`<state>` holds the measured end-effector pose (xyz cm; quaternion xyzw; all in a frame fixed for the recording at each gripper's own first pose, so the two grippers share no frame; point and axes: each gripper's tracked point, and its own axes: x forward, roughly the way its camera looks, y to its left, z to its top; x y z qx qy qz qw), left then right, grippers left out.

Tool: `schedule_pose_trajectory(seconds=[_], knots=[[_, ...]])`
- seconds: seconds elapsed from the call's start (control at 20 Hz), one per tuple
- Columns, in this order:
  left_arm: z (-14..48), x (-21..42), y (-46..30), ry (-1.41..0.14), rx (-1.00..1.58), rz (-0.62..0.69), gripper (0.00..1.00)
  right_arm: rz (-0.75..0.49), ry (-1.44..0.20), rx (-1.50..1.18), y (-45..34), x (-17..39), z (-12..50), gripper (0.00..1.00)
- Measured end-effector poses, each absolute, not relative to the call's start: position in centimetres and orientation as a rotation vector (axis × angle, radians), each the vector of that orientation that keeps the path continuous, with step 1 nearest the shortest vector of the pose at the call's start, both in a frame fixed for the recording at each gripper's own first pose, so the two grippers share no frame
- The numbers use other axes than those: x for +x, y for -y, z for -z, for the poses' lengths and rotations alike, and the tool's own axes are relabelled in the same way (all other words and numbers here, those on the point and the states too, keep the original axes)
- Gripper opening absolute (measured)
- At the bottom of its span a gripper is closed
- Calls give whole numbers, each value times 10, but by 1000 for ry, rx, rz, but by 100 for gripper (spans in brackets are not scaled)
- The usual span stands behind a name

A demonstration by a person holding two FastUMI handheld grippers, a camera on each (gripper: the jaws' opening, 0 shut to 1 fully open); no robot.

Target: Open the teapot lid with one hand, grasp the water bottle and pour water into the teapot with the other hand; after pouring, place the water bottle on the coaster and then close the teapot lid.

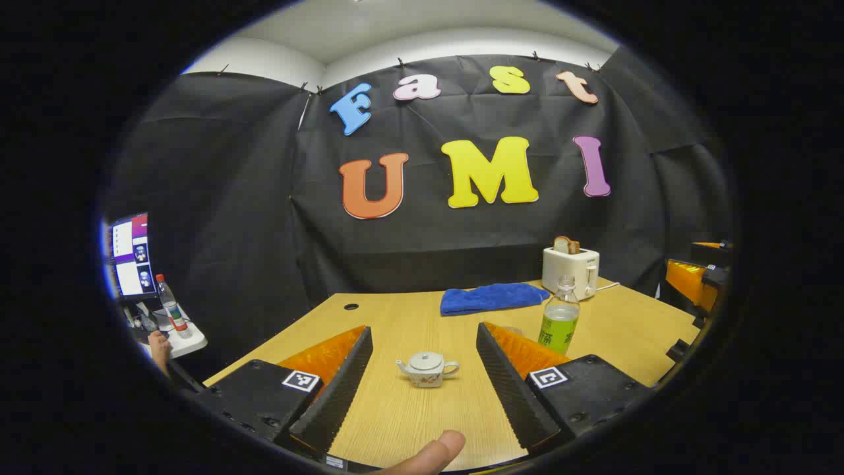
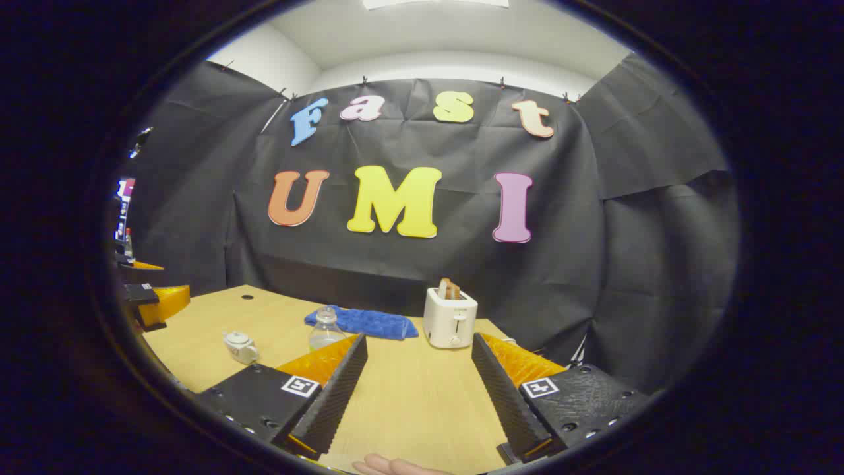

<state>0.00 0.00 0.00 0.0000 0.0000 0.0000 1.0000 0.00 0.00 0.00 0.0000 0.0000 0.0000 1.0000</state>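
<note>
Item: my left gripper (image 1: 425, 389). In the left gripper view its two ribbed fingers stand wide apart above the pale wooden table (image 1: 409, 422), clamped on nothing. A fingertip of my hand (image 1: 428, 455) shows at the bottom edge between them.

Item: small white ceramic teapot with a painted flower pattern (image 1: 427, 369). It stands upright on the table, framed in the gap between my left fingers and clear of both, lid (image 1: 426, 361) seated on top, spout to one side and handle to the other. In the right gripper view the same teapot (image 2: 241, 347) sits far off to the left.

Item: clear plastic water bottle with a green label (image 1: 560, 316). Upright, cap on, behind my left gripper's right finger, well apart from the teapot. In the right gripper view the bottle (image 2: 326, 330) rises just behind that gripper's left finger.

Item: my right gripper (image 2: 415, 389). Fingers spread wide, holding nothing, bare table between them.

Item: folded blue cloth towel (image 1: 493, 298), lying flat at the back of the table.

Item: white two-slot toaster with toast standing in it (image 1: 571, 267), beside the towel.

Item: coaster. Only a small edge near the bottle's base might be it; I cannot tell.
</note>
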Motion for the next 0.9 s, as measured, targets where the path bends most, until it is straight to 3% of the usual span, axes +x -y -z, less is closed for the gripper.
schedule_pose_trajectory(seconds=[0.55,0.9], knots=[[-5,7,-17,23,-39,-13,99,-27,1,-4,-7,-1,-1,93],[9,14,-19,-25,-56,-9,99,-16,-20,0,-3,4,5,98]])
